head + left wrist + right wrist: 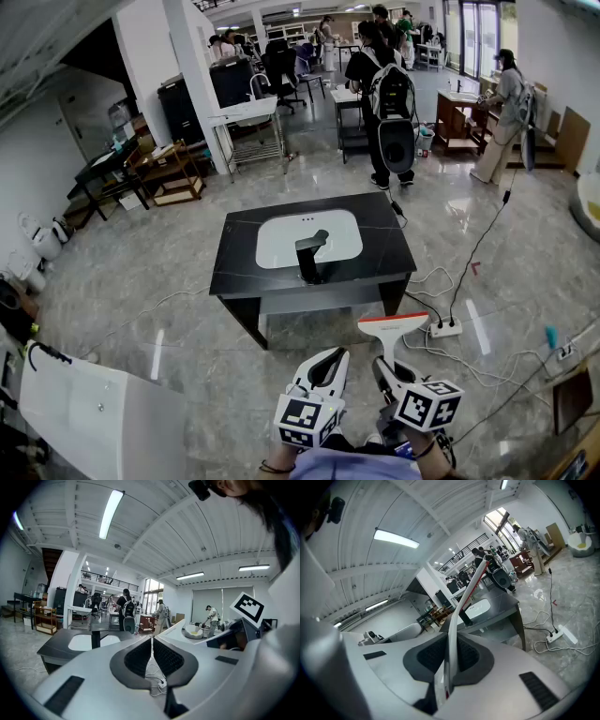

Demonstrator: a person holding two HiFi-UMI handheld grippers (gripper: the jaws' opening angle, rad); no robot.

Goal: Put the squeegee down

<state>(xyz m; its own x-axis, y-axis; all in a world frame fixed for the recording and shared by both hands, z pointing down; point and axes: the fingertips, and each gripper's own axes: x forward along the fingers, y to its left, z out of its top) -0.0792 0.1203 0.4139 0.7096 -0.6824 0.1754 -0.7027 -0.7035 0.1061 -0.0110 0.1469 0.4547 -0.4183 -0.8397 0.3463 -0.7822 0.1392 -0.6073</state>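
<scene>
From the head view, the squeegee [394, 327] hangs in the air over the floor, short of the black tabletop [239, 251]. Its broad blade faces forward and its handle is nipped in the right claw [385, 367]. The left claw [323, 367] rides just beside it. The squeegee looks like light, stiff plastic with a soft lip, so I'd judge it easy to carry but apt to swivel on so thin a hold, and a hold on the handle close to the head would steady it. A white basin [281, 246] and a dark faucet [310, 257] take up the tabletop's middle. That leaves only bare bands round the rim, each close to an edge. Cables [469, 267] and a power strip [446, 329] trail across the floor to the right of the table. In the left gripper view, that claw is pressed together with nothing in it. In the right gripper view, the jaws are nearly closed on the slim white handle, which runs up and away toward the tabletop beyond.
</scene>
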